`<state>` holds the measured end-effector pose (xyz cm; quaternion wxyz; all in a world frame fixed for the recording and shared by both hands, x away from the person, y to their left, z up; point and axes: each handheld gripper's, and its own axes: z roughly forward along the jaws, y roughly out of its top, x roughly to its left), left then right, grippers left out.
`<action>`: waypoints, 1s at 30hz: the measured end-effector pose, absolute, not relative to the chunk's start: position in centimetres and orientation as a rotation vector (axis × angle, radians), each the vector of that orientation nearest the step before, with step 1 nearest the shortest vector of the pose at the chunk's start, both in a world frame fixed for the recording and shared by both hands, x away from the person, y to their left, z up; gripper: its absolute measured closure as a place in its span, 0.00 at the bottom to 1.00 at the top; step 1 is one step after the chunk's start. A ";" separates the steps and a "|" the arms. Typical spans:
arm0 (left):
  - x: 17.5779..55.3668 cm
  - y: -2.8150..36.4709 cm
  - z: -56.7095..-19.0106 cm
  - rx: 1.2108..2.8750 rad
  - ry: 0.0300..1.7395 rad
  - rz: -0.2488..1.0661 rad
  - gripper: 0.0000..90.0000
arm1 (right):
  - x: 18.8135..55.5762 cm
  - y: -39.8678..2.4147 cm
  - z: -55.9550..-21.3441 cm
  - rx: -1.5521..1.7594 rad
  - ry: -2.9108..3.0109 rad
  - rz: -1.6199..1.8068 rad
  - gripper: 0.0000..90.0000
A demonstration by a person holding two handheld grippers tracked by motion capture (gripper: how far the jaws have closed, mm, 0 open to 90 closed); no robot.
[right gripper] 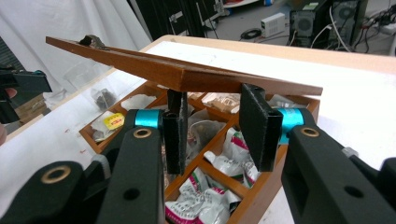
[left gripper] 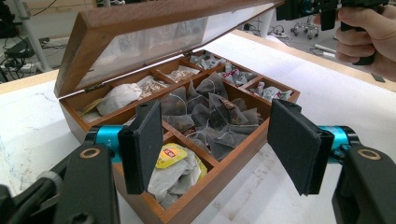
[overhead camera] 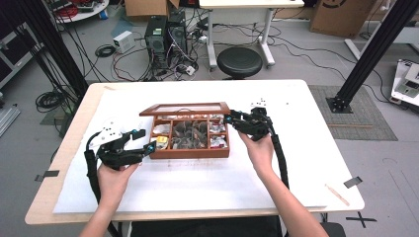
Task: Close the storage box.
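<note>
Rectangular wooden tea box [overhead camera: 190, 152], glass-paned lid [overhead camera: 185, 108] raised. Right gripper [overhead camera: 232, 119] clenched on lid's wooden edge; left gripper [overhead camera: 147, 140] released beside crinkled sachets [left gripper: 212, 114].

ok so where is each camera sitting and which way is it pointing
high view: above the person's side of the table, looking forward and down on the tea box; both forearms, left gripper and right gripper show.
left gripper view: rides the left gripper, looking between open jaws into the box; the other hand at top right.
right gripper view: rides the right gripper, jaws at the raised lid.
shared: both gripper views show the box's compartments of tea bags.
</note>
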<state>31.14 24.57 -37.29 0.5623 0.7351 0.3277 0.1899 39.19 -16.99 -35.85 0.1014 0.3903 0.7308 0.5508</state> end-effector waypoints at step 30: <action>31.3 24.3 -37.3 1.734 0.760 0.431 0.40 | 36.6 -16.8 -38.5 1.085 2.186 1.553 0.70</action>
